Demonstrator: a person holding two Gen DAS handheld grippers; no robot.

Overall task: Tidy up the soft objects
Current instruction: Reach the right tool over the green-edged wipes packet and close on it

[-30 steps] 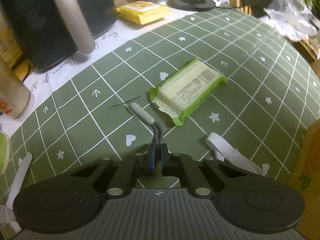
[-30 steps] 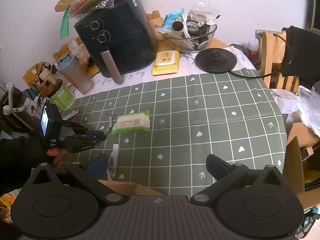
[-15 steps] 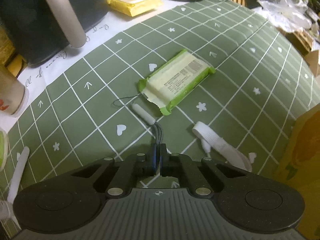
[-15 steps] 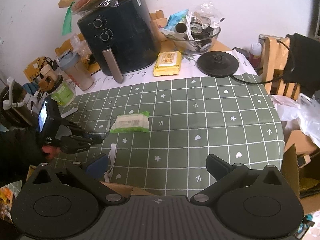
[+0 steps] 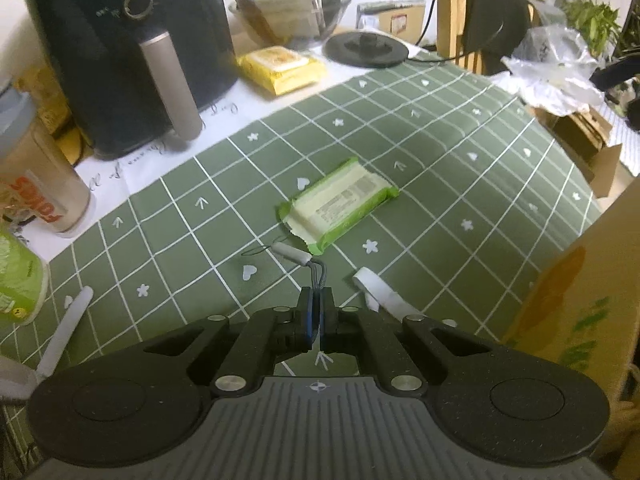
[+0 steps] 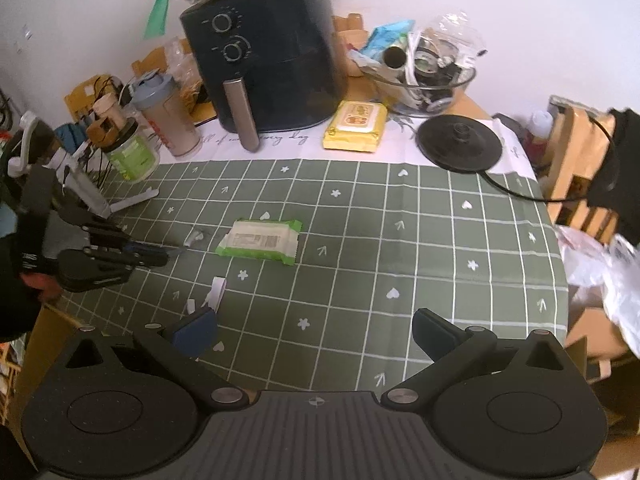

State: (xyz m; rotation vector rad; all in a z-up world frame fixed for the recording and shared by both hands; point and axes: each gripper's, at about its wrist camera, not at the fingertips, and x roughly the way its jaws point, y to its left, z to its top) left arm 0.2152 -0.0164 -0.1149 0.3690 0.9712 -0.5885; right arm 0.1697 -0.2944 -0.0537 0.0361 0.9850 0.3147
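So the left gripper (image 5: 316, 300) has its jaws pinched tight on the grey cord of a little wrist strap (image 5: 294, 254), the kind with a pale sleeve and a thin black loop at the far end. The strap stretches out from the fingertips toward the green wipes pack (image 5: 340, 204), and from the right wrist view (image 6: 192, 238) it looks lifted just off the cloth, though that bit is blurry so I can't swear to it. The wipes pack lies flat near the middle of the green checked tablecloth (image 5: 460, 152), label side up, just beyond the strap. A white band (image 5: 376, 288) lies on the cloth right next to the left fingertips. The right gripper (image 6: 316, 328) hangs over the near edge of the table with its jaws spread wide and nothing between them. At the back there's a black air fryer (image 6: 264, 60), a yellow wipes pack (image 6: 356, 126) beside it, and a round black kettle base (image 6: 460, 142).
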